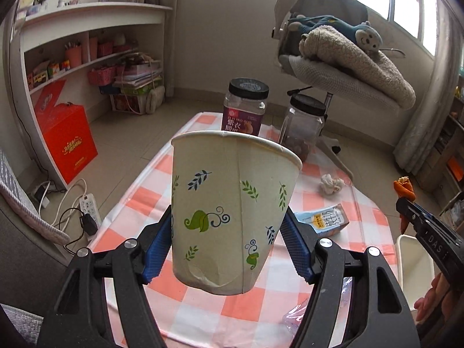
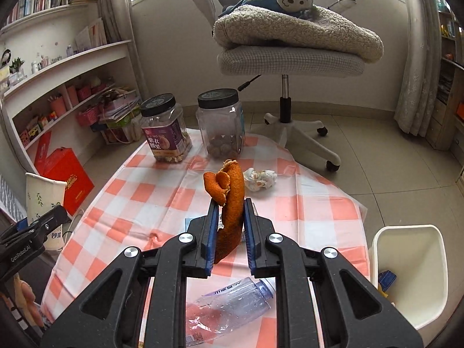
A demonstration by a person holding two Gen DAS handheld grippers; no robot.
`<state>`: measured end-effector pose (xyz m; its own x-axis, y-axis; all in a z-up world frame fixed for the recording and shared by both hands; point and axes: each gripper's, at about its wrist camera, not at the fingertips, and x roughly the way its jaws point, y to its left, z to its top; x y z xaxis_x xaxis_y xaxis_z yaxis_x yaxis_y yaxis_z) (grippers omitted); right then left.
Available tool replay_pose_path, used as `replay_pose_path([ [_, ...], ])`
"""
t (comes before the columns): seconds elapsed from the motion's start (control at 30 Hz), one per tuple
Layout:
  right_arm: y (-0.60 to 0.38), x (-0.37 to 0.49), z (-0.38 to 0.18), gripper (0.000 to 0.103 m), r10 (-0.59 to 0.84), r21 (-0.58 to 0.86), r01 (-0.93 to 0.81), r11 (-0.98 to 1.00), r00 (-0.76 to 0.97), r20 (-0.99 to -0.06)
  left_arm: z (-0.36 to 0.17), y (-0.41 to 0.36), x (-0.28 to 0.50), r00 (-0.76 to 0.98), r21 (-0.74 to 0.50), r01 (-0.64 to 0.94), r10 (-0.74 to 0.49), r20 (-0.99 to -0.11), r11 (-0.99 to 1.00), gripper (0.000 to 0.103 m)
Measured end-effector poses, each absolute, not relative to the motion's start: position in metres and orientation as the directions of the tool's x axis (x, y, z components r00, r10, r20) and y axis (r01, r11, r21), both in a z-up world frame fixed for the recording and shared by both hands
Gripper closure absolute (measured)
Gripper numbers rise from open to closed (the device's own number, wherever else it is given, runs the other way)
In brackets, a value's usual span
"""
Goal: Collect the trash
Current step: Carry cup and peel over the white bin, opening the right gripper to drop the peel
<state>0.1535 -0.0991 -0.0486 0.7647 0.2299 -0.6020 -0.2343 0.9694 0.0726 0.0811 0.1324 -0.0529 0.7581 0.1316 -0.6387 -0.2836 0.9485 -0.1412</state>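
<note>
My left gripper (image 1: 227,237) is shut on a paper cup (image 1: 229,208) with a leaf print, held upright above the checked tablecloth (image 1: 203,304). My right gripper (image 2: 230,226) is shut on a strip of orange peel (image 2: 229,200) that sticks up between the blue pads. The same peel (image 1: 403,191) shows at the right edge of the left wrist view. The cup (image 2: 43,200) also shows at the left of the right wrist view. On the cloth lie a crumpled tissue (image 2: 259,178), a small milk carton (image 1: 324,219) and a crushed clear plastic bottle (image 2: 229,304).
A white bin (image 2: 411,272) with a little trash inside stands on the floor right of the table. Two black-lidded jars (image 2: 165,129) (image 2: 220,124) stand at the table's far end. An office chair (image 2: 290,55) with a blanket and plush toy is behind; shelves and a red box (image 1: 68,142) are left.
</note>
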Motion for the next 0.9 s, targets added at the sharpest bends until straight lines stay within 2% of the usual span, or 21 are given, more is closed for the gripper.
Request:
replay_pose_path([
  [0.23, -0.094, 0.149, -0.043, 0.087, 0.240, 0.078, -0.240, 0.968, 0.783, -0.574, -0.044, 0.114, 0.085, 0.788, -0.128, -0.278, 0.150, -0.597, 0.952, 0.034],
  [0.9, -0.144, 0.140, -0.031, 0.086, 0.171, 0.054, -0.169, 0.984, 0.822, -0.543, -0.031, 0.052, 0.104, 0.818, -0.160, -0.167, 0.046, -0.573, 0.973, 0.034],
])
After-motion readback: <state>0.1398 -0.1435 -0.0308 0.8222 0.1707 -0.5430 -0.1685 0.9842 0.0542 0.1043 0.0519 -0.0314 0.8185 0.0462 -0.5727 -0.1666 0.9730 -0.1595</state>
